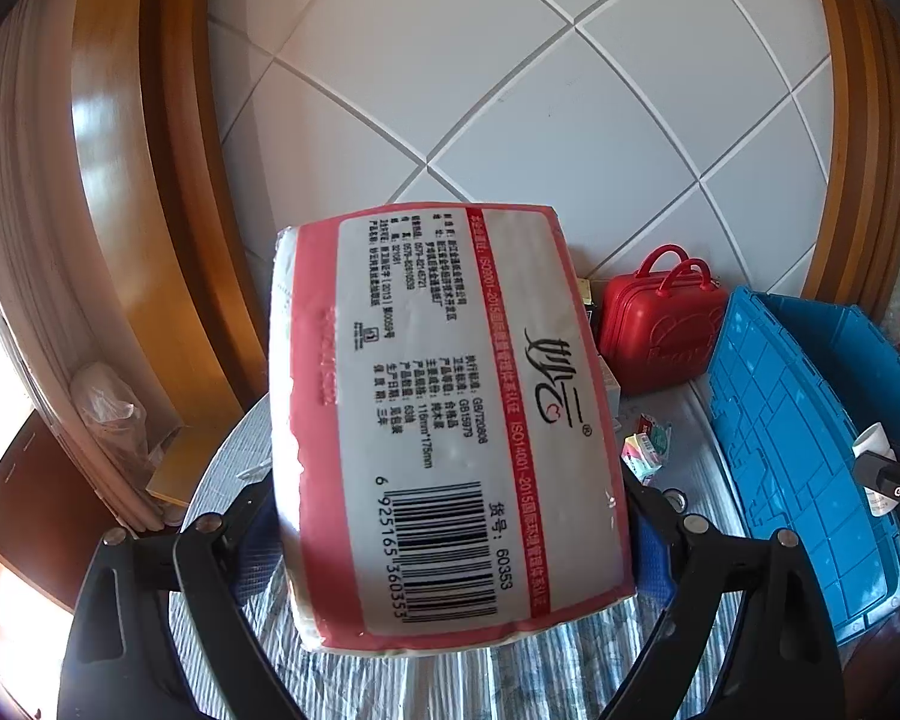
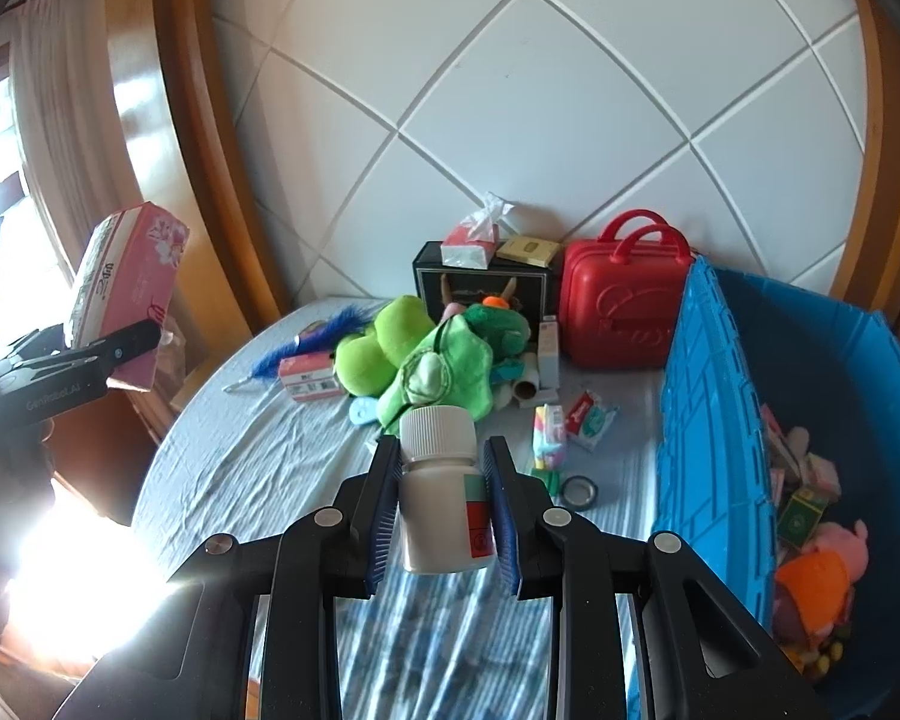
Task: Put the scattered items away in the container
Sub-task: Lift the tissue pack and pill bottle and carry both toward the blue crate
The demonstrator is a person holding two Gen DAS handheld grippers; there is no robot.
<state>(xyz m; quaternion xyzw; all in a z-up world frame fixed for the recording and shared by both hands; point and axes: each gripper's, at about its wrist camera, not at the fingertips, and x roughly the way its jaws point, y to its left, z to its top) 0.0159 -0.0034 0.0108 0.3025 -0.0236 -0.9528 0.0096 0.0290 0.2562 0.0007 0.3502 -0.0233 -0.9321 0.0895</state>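
Aloft above the striped tablecloth [image 2: 258,450], both grippers carried cargo bound, it appeared, for the blue crate [image 2: 714,420] at the right edge of the table. The left gripper [image 1: 450,546] stood spread wide, its blue pads pressing the two narrow sides of a pink-and-white tissue pack [image 1: 444,420]; the broad grip looked dictated by the pack's bulk. The pack's long axis ran away from the camera along the fingers, its far end tipped up toward the tiled wall [image 1: 510,90], its barcode face turned to the lens. The right gripper [image 2: 441,516] was drawn in close on a white pill bottle [image 2: 441,504], pads clamping the body below the ribbed cap. The bottle's axis likewise followed the fingers, cap pointing forward toward the green plush toys [image 2: 426,360].

Still scattered on the cloth were a red toy case [image 2: 618,306], a black box [image 2: 480,288], small tissue packets [image 2: 588,420] and a roll of tape [image 2: 579,491]. Inside the crate lay a pink plush [image 2: 828,558] and small boxes already stowed. Both held items hung clear of the crate, left of its near wall.
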